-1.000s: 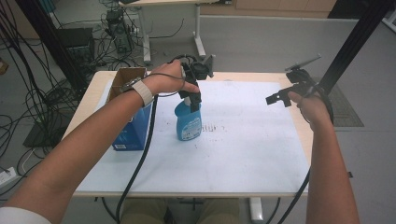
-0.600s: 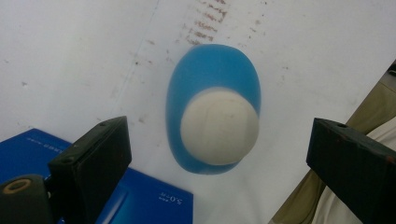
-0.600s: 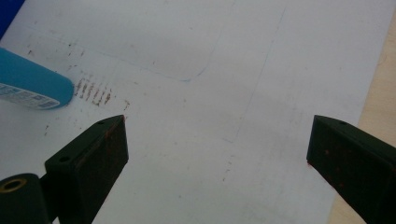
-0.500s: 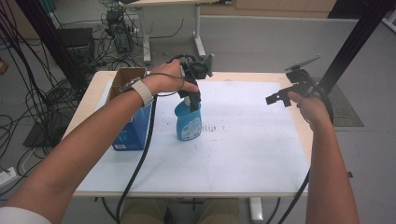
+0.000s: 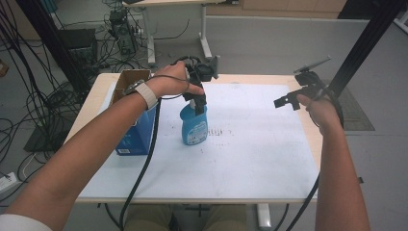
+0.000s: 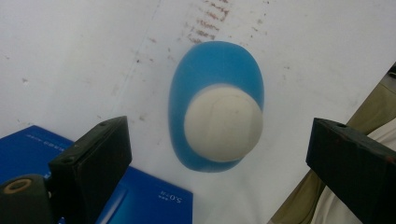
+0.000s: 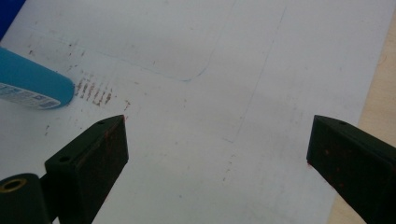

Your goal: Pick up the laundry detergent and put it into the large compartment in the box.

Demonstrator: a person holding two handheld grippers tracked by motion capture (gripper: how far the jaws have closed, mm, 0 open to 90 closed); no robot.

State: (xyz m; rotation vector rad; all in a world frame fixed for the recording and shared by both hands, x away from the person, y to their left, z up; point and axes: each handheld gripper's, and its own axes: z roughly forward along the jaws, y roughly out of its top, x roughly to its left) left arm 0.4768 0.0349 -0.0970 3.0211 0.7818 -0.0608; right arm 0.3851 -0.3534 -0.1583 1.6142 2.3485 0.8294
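Left gripper positioned directly above blue bottle.

I read its jaws spread wide, clear of the white cap; the bottle stands upright on the white mat beside the blue box. Right gripper is likewise spread, holding nothing.

We look down and forward from above the person's side of the table, far enough back to take in the whole top, both forearms and the floor beyond. In the left gripper view we look almost straight down from close above the blue bottle, seeing its white cap end-on between the two black jaws. In the right gripper view we look obliquely across the white sheet from higher and farther off, towards the table's middle. All three views share the bottle and the smudged sheet beside it; the bottle sits at the right view's left edge.
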